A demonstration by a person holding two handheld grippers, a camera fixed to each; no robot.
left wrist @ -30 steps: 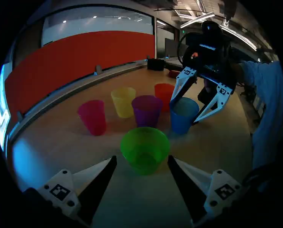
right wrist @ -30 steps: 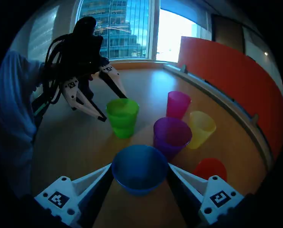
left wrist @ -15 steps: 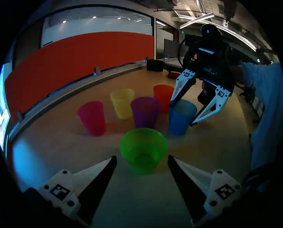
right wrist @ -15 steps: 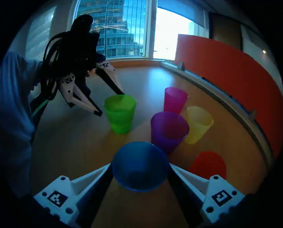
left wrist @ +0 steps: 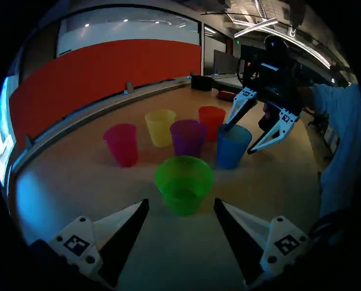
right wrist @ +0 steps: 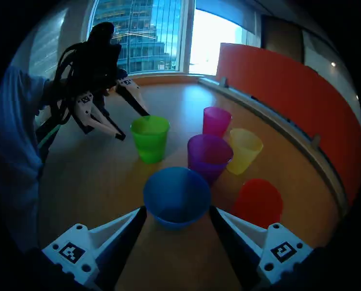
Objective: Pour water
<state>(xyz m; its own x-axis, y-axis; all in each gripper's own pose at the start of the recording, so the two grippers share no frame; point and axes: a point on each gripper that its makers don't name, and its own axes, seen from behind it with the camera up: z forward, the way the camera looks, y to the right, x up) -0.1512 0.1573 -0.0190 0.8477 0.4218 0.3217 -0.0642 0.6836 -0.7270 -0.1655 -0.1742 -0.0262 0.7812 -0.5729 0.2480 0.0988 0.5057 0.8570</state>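
Note:
A green cup [left wrist: 183, 184] stands upright on the wooden table [left wrist: 83, 179], just ahead of my left gripper [left wrist: 180, 206], which is open with its tips short of the cup. A blue cup [right wrist: 176, 196] stands upright right in front of my right gripper [right wrist: 176, 211], also open, its fingertips level with the cup's sides. In the left gripper view the right gripper [left wrist: 237, 139] flanks the blue cup [left wrist: 232, 145]. In the right gripper view the left gripper [right wrist: 133, 126] sits beside the green cup [right wrist: 149, 138]. I cannot tell whether either cup holds water.
Pink [left wrist: 122, 144], yellow [left wrist: 161, 127], purple [left wrist: 188, 137] and red [left wrist: 211, 121] cups stand in a cluster behind the green and blue ones. An orange wall panel [left wrist: 98, 72] runs along the table's far edge. A blue sleeve [left wrist: 342, 140] is at the right.
Both grippers have drawn back a little, so the green and blue cups now sit farther out from the fingers. The cups themselves have stayed on the table.

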